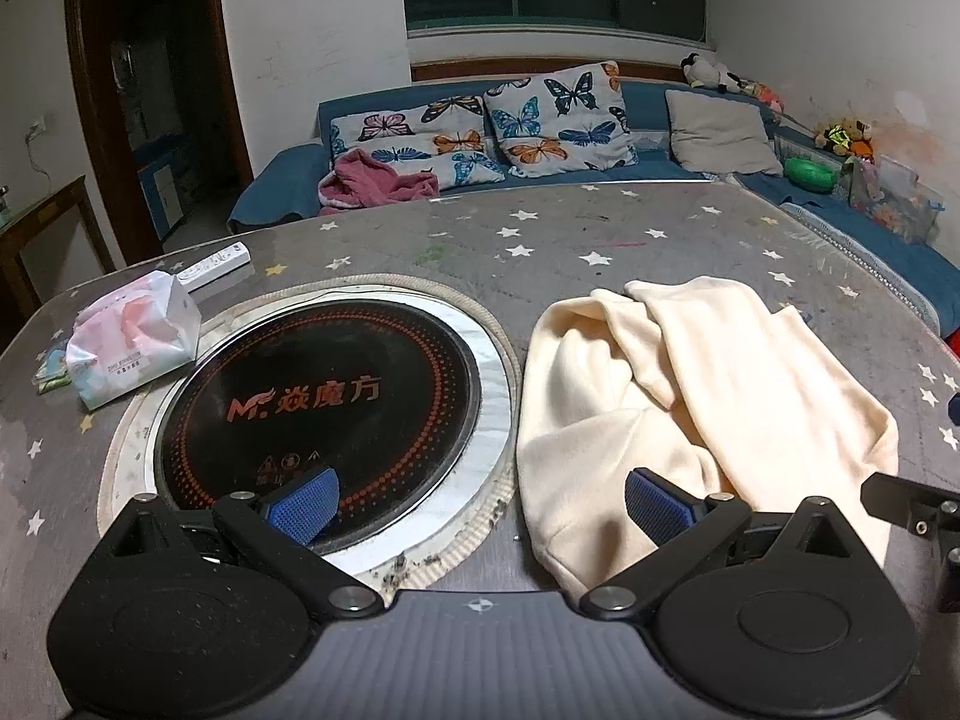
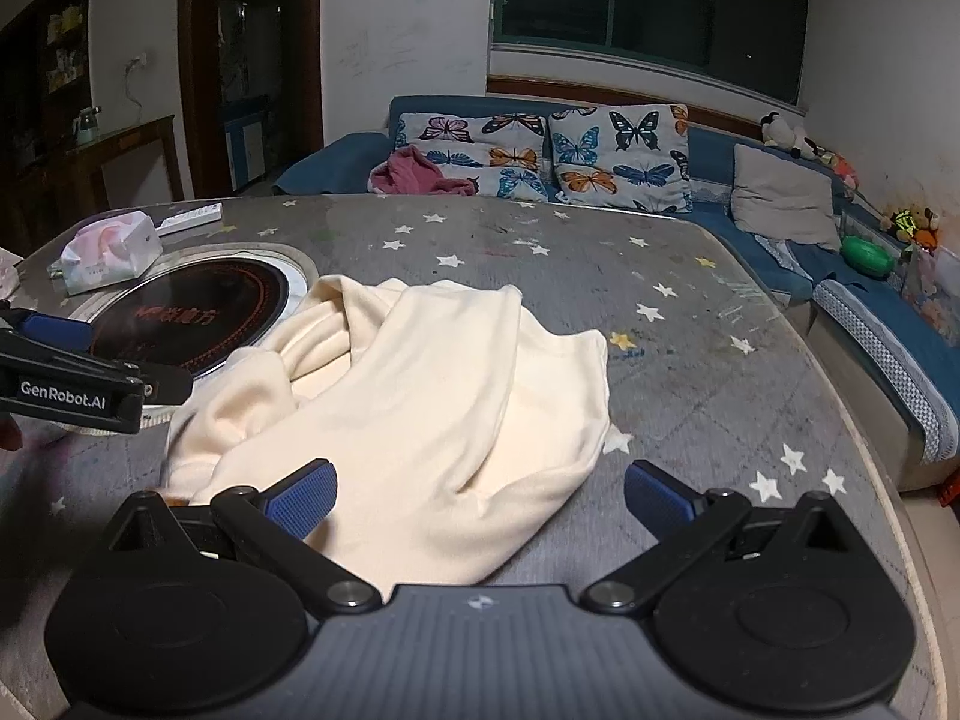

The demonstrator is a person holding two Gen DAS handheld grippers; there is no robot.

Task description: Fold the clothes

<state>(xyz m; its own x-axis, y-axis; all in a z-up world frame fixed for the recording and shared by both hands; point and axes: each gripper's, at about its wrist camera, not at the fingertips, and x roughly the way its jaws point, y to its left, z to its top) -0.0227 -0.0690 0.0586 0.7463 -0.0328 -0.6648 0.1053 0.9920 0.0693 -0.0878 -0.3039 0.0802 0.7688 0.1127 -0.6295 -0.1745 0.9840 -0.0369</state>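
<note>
With the garment (image 2: 414, 414) crumpled right of the hob (image 1: 324, 414), both the left gripper (image 1: 480, 501) and right gripper (image 2: 480, 495) gaped wide, empty, and probably needed separate near-edge corners to spread it flat.

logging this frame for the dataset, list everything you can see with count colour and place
garment: 1, cream, crumpled on table
table: 1, grey star cover
cooktop: 1, black, inset left of garment
tissue pack: 1, white-pink, table's far left
remote: 1, white, behind tissue pack
sofa: 1, blue, behind table
butterfly cushions: 2, on sofa
plain cushion: 1, grey, sofa
pink cloth: 1, sofa
left gripper: open, black, blue fingers
right gripper: open, same
</note>
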